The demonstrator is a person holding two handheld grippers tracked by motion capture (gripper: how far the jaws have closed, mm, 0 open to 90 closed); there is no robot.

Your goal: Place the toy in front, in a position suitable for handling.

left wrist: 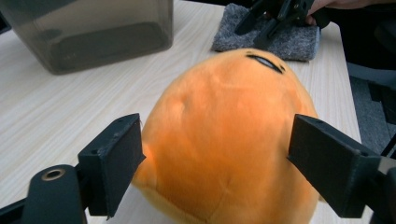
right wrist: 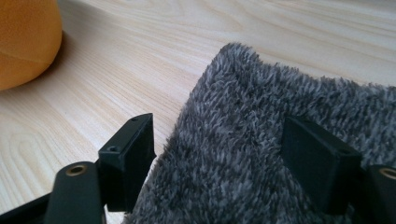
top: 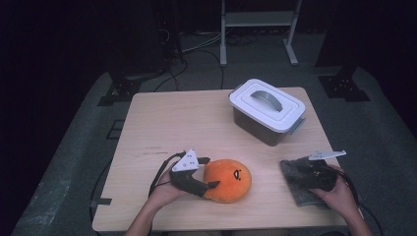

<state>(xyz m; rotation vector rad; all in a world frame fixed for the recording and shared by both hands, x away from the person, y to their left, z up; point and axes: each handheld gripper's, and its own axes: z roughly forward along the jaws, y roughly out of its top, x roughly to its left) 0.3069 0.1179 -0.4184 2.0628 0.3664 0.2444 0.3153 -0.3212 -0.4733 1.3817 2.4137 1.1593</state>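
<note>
While its fingers (left wrist: 116, 163) stand apart on either flank of the orange plush toy (left wrist: 224, 140), the left gripper (top: 204, 172) brackets it without a firm squeeze; whether the pads touch the fabric I cannot tell. The toy lies on the worktop (top: 167, 123) near its 6 o'clock edge. At 3 o'clock from the toy, the right gripper (right wrist: 219, 154) has its fingers (right wrist: 130, 154) spread wide, one over the grey fuzzy cloth (right wrist: 243, 140), the other just beside its edge. A lidded storage box (top: 267, 109) stands toward 1 o'clock.
</note>
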